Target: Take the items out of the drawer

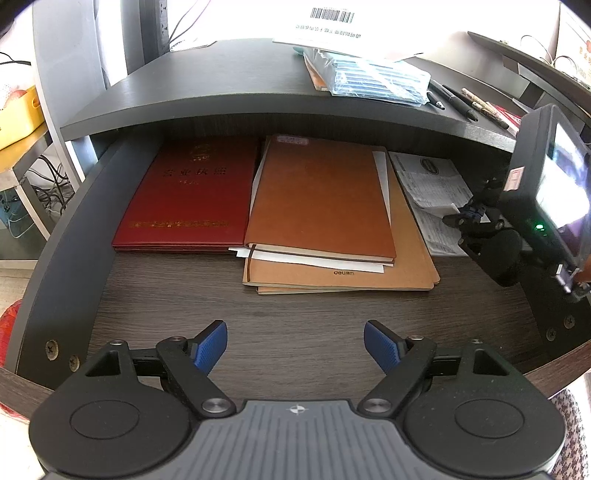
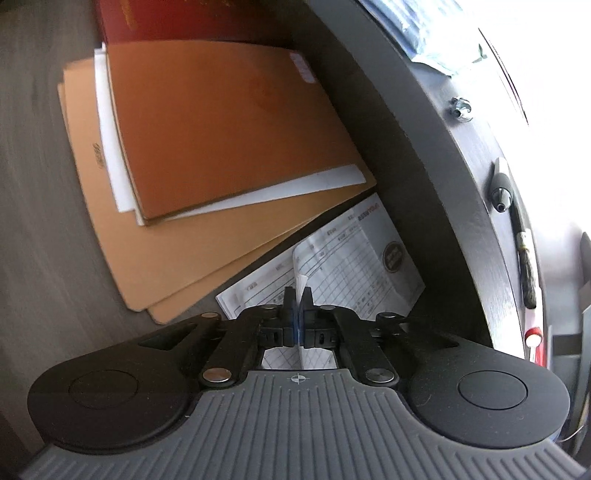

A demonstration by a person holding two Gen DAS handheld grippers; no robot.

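The open drawer holds a dark red folder at the left. In the middle an orange notebook lies on white sheets and kraft folders. Printed paper forms lie at the right. My right gripper is down on those forms, jaws pressed together with a raised white fold of the paper pinched between the pads. My left gripper hangs open over the drawer's bare wood floor near the front, with nothing between its fingers.
The dark desk top overhangs the back of the drawer. On it lie a blue plastic-wrapped pack, several pens and a white barcoded sheet. A yellow box sits on a side table at the left.
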